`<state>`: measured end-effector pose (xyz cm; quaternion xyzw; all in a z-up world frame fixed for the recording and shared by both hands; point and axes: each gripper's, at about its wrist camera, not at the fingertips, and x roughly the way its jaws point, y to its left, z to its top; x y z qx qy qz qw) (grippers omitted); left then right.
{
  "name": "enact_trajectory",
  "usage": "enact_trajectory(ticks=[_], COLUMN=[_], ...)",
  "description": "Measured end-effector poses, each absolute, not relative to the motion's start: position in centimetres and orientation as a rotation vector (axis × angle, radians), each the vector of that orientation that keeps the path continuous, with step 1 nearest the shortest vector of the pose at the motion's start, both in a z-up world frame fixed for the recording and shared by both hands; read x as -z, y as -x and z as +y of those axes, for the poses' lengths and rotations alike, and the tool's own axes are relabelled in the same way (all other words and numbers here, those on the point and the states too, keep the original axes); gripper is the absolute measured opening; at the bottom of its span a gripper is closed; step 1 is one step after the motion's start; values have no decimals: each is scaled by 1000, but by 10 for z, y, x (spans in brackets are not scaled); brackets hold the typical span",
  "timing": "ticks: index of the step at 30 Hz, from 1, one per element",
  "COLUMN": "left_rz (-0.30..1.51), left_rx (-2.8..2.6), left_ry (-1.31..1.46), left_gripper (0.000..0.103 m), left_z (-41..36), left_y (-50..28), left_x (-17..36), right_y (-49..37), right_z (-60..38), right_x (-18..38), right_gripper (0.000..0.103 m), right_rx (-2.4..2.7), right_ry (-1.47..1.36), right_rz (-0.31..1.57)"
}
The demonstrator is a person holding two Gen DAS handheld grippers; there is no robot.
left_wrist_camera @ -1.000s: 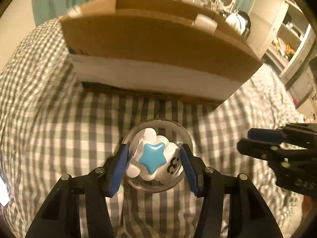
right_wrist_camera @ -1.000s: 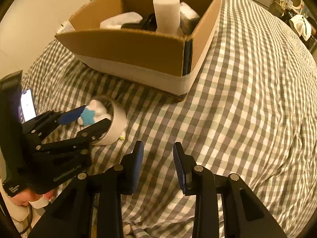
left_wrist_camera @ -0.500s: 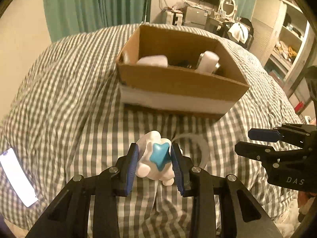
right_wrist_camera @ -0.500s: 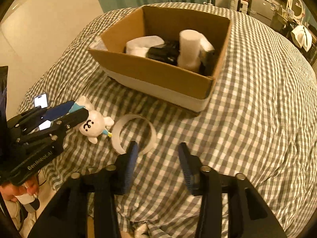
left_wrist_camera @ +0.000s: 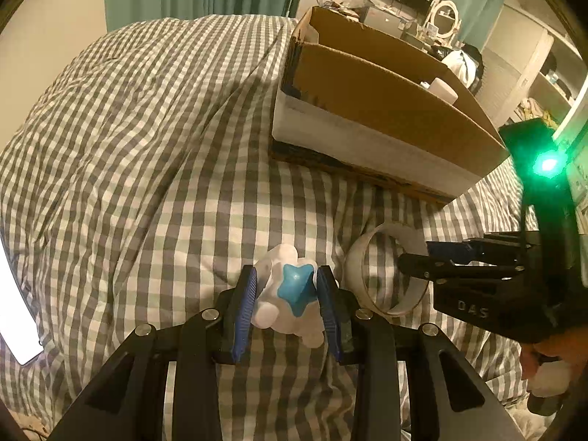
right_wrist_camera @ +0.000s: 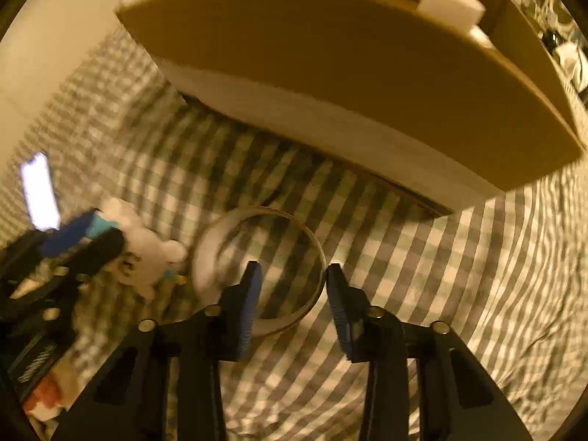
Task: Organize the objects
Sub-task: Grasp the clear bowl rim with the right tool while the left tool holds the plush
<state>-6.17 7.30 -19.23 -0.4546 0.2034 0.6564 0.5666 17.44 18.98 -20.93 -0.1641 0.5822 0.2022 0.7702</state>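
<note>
My left gripper (left_wrist_camera: 286,286) is shut on a white plush toy (left_wrist_camera: 283,305) with a blue star, held just above the checked bedcover. The toy also shows in the right wrist view (right_wrist_camera: 143,253), blurred. A white tape ring (left_wrist_camera: 386,275) lies on the cover right of the toy. My right gripper (right_wrist_camera: 292,275) is open and straddles the ring's (right_wrist_camera: 205,257) right wall, one finger inside the ring and one outside. It shows from the side in the left wrist view (left_wrist_camera: 422,257). A cardboard box (left_wrist_camera: 386,110) holding several items stands behind.
A lit phone (right_wrist_camera: 38,191) lies on the checked bedcover (left_wrist_camera: 147,147) at the left; it also shows at the left edge of the left wrist view (left_wrist_camera: 14,312). The box (right_wrist_camera: 349,66) is close ahead. Shelves and curtains stand beyond the bed.
My left gripper lifted the toy out of the ring and moved it left. My right gripper came down and forward onto the ring, open.
</note>
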Motion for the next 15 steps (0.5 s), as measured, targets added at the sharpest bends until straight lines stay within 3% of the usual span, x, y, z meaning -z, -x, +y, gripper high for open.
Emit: enact_trajectory(ticks=[4, 15], left_rz=[470, 443], left_rx=[-1533, -1591], left_ry=[1074, 933], left_gripper=[33, 32], left_z=[75, 71], left_y=[64, 43], left_x=[188, 109], right_y=[-173, -144], right_z=[188, 165], right_x=[205, 133], right_gripper=[6, 5], right_rx=[-401, -460], right_ry=[403, 388], right_rz=[1236, 1074])
